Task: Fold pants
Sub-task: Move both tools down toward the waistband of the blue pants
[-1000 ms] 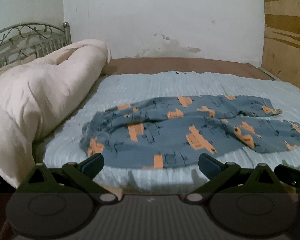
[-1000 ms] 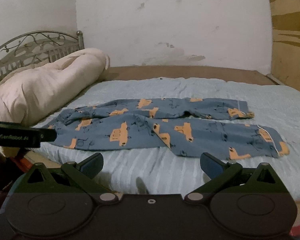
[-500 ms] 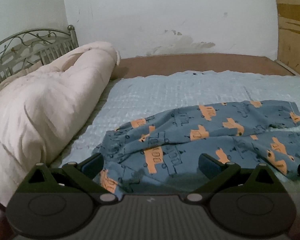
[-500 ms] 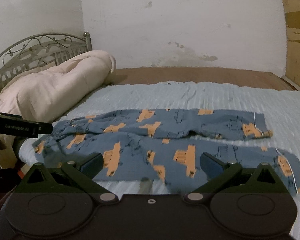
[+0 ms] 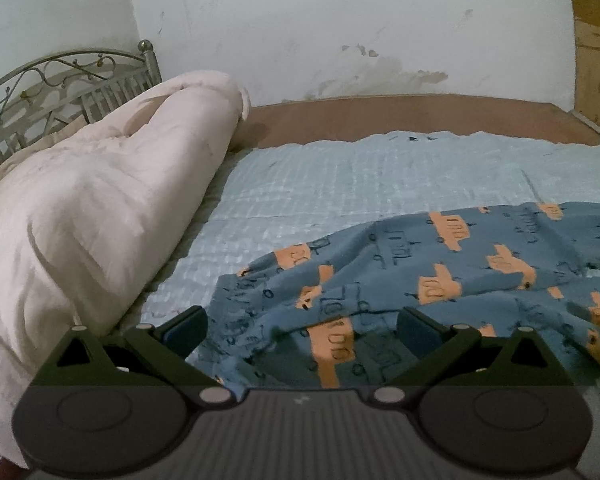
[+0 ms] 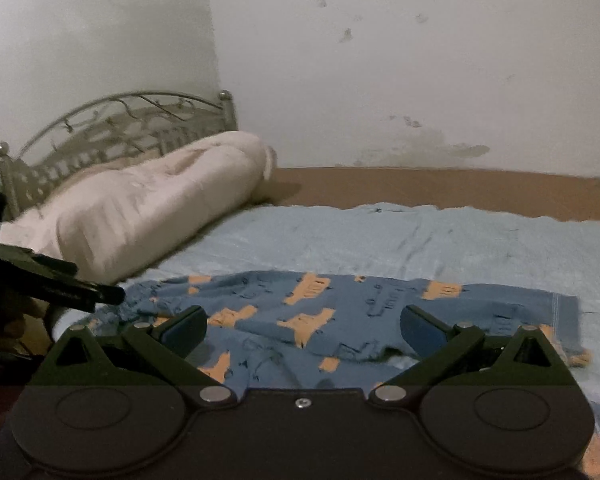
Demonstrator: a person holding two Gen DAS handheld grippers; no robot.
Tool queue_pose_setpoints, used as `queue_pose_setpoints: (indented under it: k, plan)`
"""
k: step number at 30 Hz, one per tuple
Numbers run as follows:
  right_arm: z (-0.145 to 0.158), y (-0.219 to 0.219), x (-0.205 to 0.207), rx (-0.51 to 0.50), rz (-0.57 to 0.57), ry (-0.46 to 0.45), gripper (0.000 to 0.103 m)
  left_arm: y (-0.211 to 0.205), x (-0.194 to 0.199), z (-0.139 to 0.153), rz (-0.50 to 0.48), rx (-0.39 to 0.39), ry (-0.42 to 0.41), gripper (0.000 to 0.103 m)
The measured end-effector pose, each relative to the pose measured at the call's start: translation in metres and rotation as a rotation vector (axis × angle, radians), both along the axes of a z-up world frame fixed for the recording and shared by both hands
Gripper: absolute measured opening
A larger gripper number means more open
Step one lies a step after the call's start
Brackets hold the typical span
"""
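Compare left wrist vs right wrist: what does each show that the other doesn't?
Left wrist only: a brown wooden panel on the right edge, and the rumpled end of the blue pants with orange truck print lying between the open left tongs.

Right wrist only: the pants' hemmed leg cuff, and the left tongs entering from the left side.

Both: the pants on a light blue quilted bedspread, a rolled cream duvet, a grey metal headboard and a stained white wall. The right tongs are open too.
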State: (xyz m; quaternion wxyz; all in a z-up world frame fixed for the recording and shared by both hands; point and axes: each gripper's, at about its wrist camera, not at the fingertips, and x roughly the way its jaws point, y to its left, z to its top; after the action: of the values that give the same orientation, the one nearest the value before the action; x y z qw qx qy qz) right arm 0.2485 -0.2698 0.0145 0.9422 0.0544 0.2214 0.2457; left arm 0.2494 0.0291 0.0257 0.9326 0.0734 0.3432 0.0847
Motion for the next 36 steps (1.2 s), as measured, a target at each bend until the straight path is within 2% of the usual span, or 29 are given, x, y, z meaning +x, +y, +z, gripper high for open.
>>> queue_pose_setpoints:
  k: [2,6,11,15,19,24,28,33,36]
  plan:
    - [-0.002,0.0,0.018,-0.014,0.026,0.03,0.102,0.004,0.01,-0.004,0.005,0.013,0.008,0.103]
    - [-0.005,0.016,0.053,-0.146,0.116,0.071,0.102,0.015,0.033,-0.014,0.014,0.032,0.021,0.103]
    - [-0.011,0.041,0.094,-0.33,0.089,0.097,0.102,0.028,0.059,-0.024,0.014,0.039,0.025,0.103]
    - [-0.018,0.05,0.128,-0.397,0.117,0.102,0.102,0.035,0.081,-0.03,0.011,0.078,0.034,0.103]
    - [-0.026,0.062,0.156,-0.515,0.107,0.109,0.102,0.04,0.096,-0.034,-0.006,0.096,0.032,0.103]
    - [-0.031,0.07,0.177,-0.553,0.109,0.108,0.102,0.041,0.113,-0.038,-0.024,0.087,0.022,0.103]
    - [-0.033,0.074,0.188,-0.542,0.12,0.113,0.102,0.039,0.126,-0.036,-0.05,0.102,0.003,0.103]
    - [-0.035,0.08,0.196,-0.551,0.133,0.107,0.102,0.031,0.141,-0.034,-0.094,0.128,-0.016,0.103]
    - [-0.037,0.082,0.201,-0.557,0.143,0.108,0.102,0.025,0.147,-0.036,-0.129,0.173,-0.014,0.103]
